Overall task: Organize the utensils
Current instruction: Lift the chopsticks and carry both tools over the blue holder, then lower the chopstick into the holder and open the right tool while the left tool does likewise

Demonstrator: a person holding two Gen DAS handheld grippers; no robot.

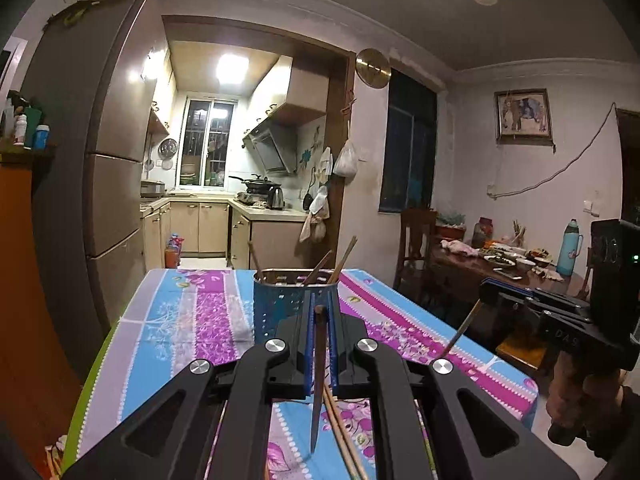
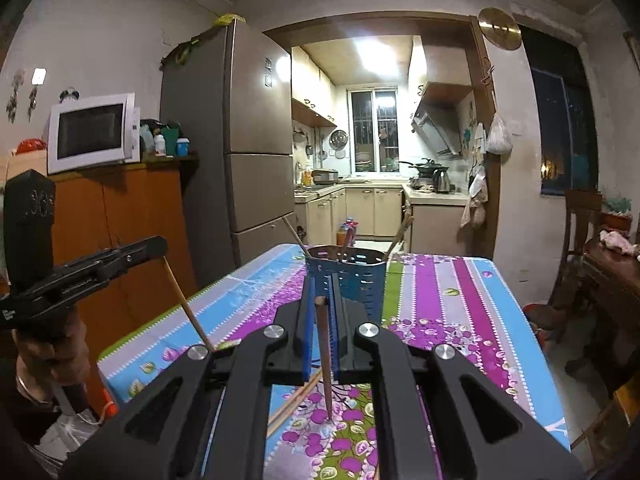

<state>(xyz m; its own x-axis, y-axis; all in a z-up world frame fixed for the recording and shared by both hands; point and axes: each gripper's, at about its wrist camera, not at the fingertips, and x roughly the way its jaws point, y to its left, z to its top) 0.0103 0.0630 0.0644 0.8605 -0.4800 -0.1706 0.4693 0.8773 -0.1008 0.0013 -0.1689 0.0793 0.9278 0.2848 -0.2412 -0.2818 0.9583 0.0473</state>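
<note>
Left wrist view: left gripper (image 1: 319,322) was clenched on a dark chopstick (image 1: 318,380), pinched near its top end, tip hanging down toward the striped tablecloth (image 1: 192,320). The blue perforated utensil holder (image 1: 294,300) stood on the cloth just beyond the gripper, with several chopsticks already leaning inside. Two loose pale chopsticks (image 1: 340,424) lay on the cloth on the near side of the holder, under the gripper. To the right of the holder, the right gripper (image 1: 486,292) hung clear of the table, a pale chopstick (image 1: 462,330) angling down from its tip. Right wrist view: right gripper (image 2: 320,316) had its fingers closed on a brown chopstick (image 2: 326,360), again gripped at the top end, tip almost at the cloth on the near side of the holder (image 2: 348,284). Loose chopsticks (image 2: 296,400) lay flat on the cloth, under the gripper. Left gripper (image 2: 154,246) sat well left of the holder, its stick slanting down. Handling, my read: sticks are light, stiff, thin, and smooth enough to pivot or slip in the pads; an end grip lets them swing, so holding nearer the upper third and dropping tip-first into the holder looks safer.
</note>
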